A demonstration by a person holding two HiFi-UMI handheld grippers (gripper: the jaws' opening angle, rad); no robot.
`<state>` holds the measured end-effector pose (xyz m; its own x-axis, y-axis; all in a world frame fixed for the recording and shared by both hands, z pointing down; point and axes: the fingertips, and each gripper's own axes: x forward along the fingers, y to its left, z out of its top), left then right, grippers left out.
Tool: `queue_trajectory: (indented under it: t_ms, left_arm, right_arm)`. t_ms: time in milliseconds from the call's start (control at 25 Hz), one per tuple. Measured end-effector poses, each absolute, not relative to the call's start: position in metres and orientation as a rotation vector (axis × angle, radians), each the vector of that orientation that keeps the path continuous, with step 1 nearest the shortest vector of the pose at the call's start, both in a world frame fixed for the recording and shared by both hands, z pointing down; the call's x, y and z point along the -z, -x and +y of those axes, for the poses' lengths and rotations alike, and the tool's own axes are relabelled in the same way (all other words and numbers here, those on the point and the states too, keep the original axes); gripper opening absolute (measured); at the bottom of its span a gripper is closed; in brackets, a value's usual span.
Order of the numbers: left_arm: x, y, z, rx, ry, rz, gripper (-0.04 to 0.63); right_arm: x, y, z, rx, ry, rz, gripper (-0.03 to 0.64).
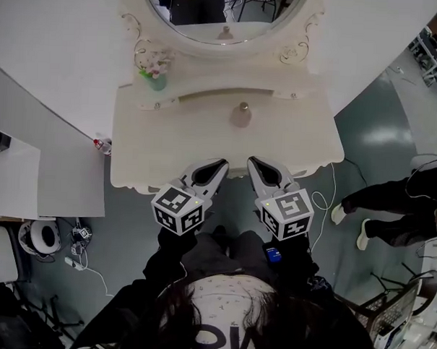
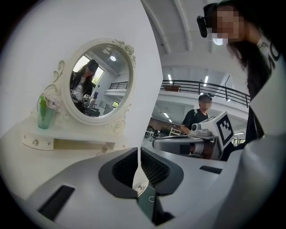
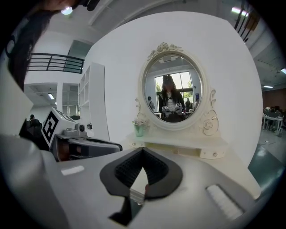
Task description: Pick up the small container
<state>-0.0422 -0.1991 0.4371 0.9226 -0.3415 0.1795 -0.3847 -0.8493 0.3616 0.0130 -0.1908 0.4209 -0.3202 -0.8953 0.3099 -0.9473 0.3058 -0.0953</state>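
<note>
White dressing table [image 1: 133, 152], oval mirror [image 1: 218, 18]

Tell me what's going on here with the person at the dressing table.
A person stands at a white dressing table with an oval mirror, holding a gripper in each hand. The left gripper and right gripper hover side by side over the table's front edge, fingers closed on nothing. The small container sits untouched mid-table, just beyond them. A green vase stands on the shelf to the left.
</note>
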Motion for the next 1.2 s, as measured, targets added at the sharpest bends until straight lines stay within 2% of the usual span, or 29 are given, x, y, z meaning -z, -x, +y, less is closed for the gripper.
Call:
queue_trajectory:
  t_ms: [480, 1200]
  left_arm:
    - [-0.437, 0.029, -0.238, -0.121, -2.661, -0.643, 0.000]
    - [-0.458, -0.016, -0.299, -0.193, -2.541, -0.929, 0.000]
  right_arm:
    - [-0.413, -0.051, -0.233, -0.349, -1.665, -2.411, 0.009]
    - [-0.456, -0.081, -0.329, -0.322, -1.298, -2.490, 0.009]
